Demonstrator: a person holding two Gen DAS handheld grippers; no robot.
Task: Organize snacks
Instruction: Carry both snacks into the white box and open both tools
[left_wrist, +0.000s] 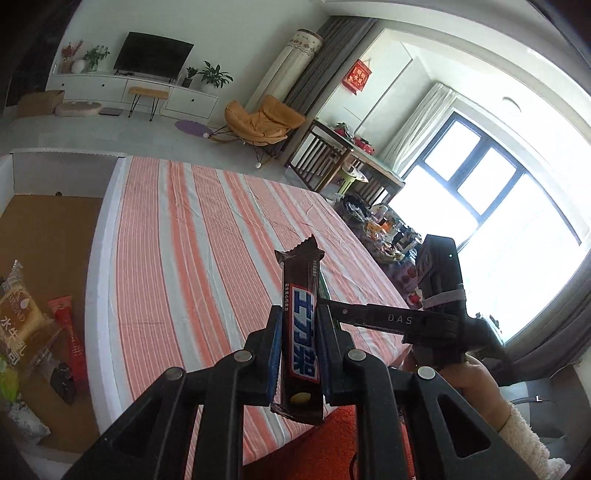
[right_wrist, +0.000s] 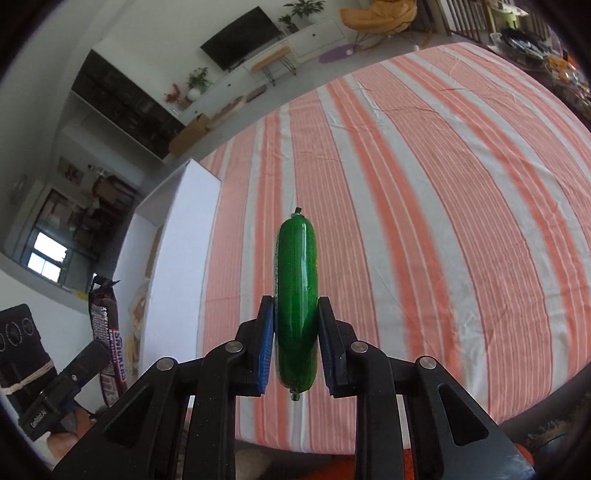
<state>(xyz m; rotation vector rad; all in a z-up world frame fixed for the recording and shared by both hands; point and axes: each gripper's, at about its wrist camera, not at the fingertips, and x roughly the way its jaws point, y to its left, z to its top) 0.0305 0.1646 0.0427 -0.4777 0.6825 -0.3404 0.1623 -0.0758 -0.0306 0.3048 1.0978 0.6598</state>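
My left gripper (left_wrist: 298, 314) is shut on a brown chocolate bar (left_wrist: 301, 332) with blue-and-white lettering, held upright above the striped table (left_wrist: 184, 240). My right gripper (right_wrist: 295, 306) is shut on a green sausage stick (right_wrist: 297, 295), also held upright above the table. In the left wrist view the right gripper (left_wrist: 325, 306) shows just right of the bar, with a sliver of green behind it. The right wrist view shows the left gripper (right_wrist: 92, 354) at lower left with the chocolate bar (right_wrist: 107, 332). A white box (left_wrist: 48, 258) at left holds a bread pack (left_wrist: 18, 317) and a red stick pack (left_wrist: 70, 332).
The white box wall (right_wrist: 181, 258) runs along the table's left edge. A cluttered side table (left_wrist: 384, 236) stands past the far right edge. A hand and fleecy sleeve (left_wrist: 517, 432) hold the right gripper. An orange-red rug (left_wrist: 340, 443) lies below the table's near edge.
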